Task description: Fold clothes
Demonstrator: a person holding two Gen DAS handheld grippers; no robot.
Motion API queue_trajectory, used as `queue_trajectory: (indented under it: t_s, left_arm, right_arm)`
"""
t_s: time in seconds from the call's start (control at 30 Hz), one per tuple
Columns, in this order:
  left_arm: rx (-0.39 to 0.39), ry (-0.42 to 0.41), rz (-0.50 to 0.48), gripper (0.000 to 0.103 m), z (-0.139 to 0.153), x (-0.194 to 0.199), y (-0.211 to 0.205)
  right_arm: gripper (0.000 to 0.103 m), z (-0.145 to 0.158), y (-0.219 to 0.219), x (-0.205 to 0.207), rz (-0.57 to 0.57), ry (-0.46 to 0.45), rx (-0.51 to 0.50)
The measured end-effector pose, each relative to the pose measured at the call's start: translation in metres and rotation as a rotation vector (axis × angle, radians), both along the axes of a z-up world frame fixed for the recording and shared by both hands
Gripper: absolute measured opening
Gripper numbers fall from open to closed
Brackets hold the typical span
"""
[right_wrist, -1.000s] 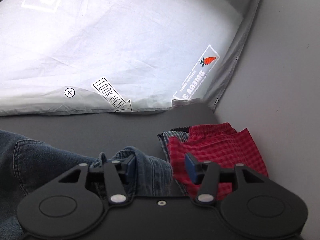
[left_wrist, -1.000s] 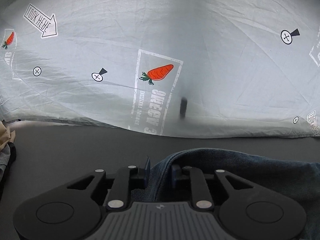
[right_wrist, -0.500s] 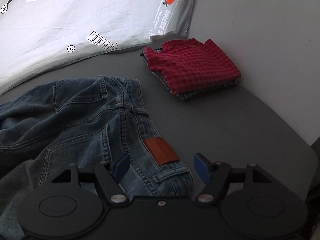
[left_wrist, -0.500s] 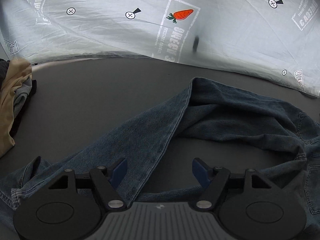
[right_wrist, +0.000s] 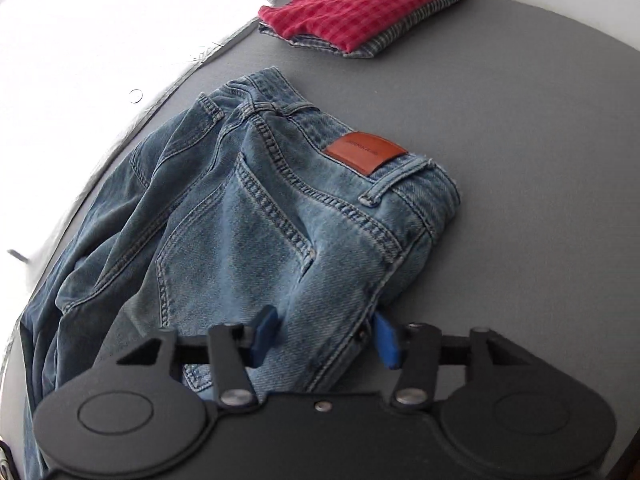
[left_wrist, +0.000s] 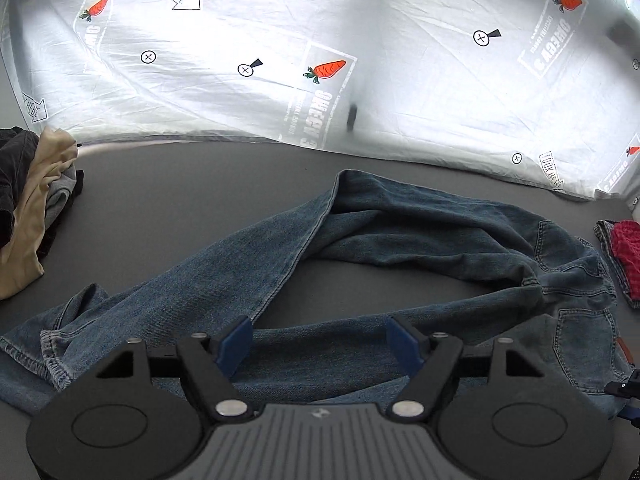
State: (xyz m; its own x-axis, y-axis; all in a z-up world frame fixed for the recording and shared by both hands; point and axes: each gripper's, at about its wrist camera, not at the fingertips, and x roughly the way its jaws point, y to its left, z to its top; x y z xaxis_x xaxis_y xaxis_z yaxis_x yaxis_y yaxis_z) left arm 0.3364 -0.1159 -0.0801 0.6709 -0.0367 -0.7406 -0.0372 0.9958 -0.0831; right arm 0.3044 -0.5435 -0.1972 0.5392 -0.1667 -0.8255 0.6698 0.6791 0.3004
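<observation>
Grey bench (left_wrist: 180, 200), matte surface. White backdrop sheet (left_wrist: 400, 80) printed with carrots, arrows, "LOOK HERE" marks.

Bare table (left_wrist: 180, 200) open behind jeans (left_wrist: 400, 232); clothes pile (left_wrist: 28, 208) blocks left, folded stack (right_wrist: 360, 4) right.

Left gripper (left_wrist: 320, 340): pitched downward, jaws spread wide and opening a little further, blue pads clear of contact. Right gripper (right_wrist: 326, 336): pitched steeply downward, jaws closing, blue fingertips (right_wrist: 264, 330) either side of a denim fold.
</observation>
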Motion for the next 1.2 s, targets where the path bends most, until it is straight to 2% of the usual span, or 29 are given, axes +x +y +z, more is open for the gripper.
queue_trajectory:
  t_s: [0.03,0.23,0.37,0.43,0.47,0.5,0.53,0.57,0.6,0.7,0.83,0.97,1.07,1.13,1.17,1.2]
  left_arm:
    - [-0.001,-0.001,-0.004,0.075,0.001,-0.004,-0.002]
    - [0.004,-0.027,0.009,0.075,0.009,-0.034,-0.008]
    - [0.020,-0.012,0.031,0.075,0.005,-0.049,-0.001]
    - [0.016,0.006,0.049,0.075,0.001,-0.054,0.005]
    - [0.018,0.012,0.058,0.075,-0.001,-0.057,0.009]
    - [0.023,0.019,0.067,0.075,-0.003,-0.060,0.012]
    - [0.029,0.026,0.075,0.075,-0.005,-0.062,0.016]
    - [0.036,0.036,0.087,0.075,-0.008,-0.065,0.020]
    - [0.041,0.049,0.098,0.075,-0.011,-0.068,0.026]
    - [0.061,0.077,0.103,0.075,-0.022,-0.072,0.041]
    - [0.126,0.116,-0.039,0.075,-0.039,-0.068,0.042]
    - [0.279,0.117,-0.261,0.076,-0.067,-0.064,0.023]
    - [0.389,0.099,-0.372,0.076,-0.086,-0.063,0.016]
    - [0.405,0.062,-0.416,0.075,-0.088,-0.065,0.018]
    - [0.402,0.042,-0.434,0.066,-0.087,-0.066,0.020]
    - [0.392,0.023,-0.451,0.051,-0.085,-0.066,0.023]
  right_arm:
    - [0.026,0.004,0.003,-0.002,0.009,-0.005,-0.040]
    - [0.019,0.034,-0.029,-0.028,-0.121,-0.033,-0.182]
    - [0.019,0.046,-0.045,-0.028,-0.067,0.035,-0.439]
    - [0.018,0.047,-0.045,-0.026,-0.083,0.128,-0.564]
    - [0.022,0.047,-0.042,-0.024,-0.080,0.179,-0.625]
    - [0.022,0.047,-0.036,-0.024,-0.050,0.207,-0.667]
    - [0.031,0.048,-0.028,-0.025,-0.017,0.213,-0.704]
    - [0.046,0.051,-0.016,-0.029,0.018,0.189,-0.730]
    - [0.051,0.054,-0.002,-0.032,0.050,0.167,-0.745]
    - [0.053,0.059,0.043,-0.033,0.165,0.115,-0.708]
    - [0.054,0.063,0.103,-0.026,0.309,0.065,-0.641]
    - [0.054,0.062,0.168,-0.020,0.446,0.031,-0.644]
    - [0.055,0.055,0.206,-0.022,0.547,0.039,-0.704]
    - [0.055,0.051,0.221,-0.022,0.571,0.055,-0.729]
    - [0.055,0.049,0.228,-0.022,0.579,0.062,-0.737]
    - [0.055,0.048,0.233,-0.021,0.582,0.068,-0.740]
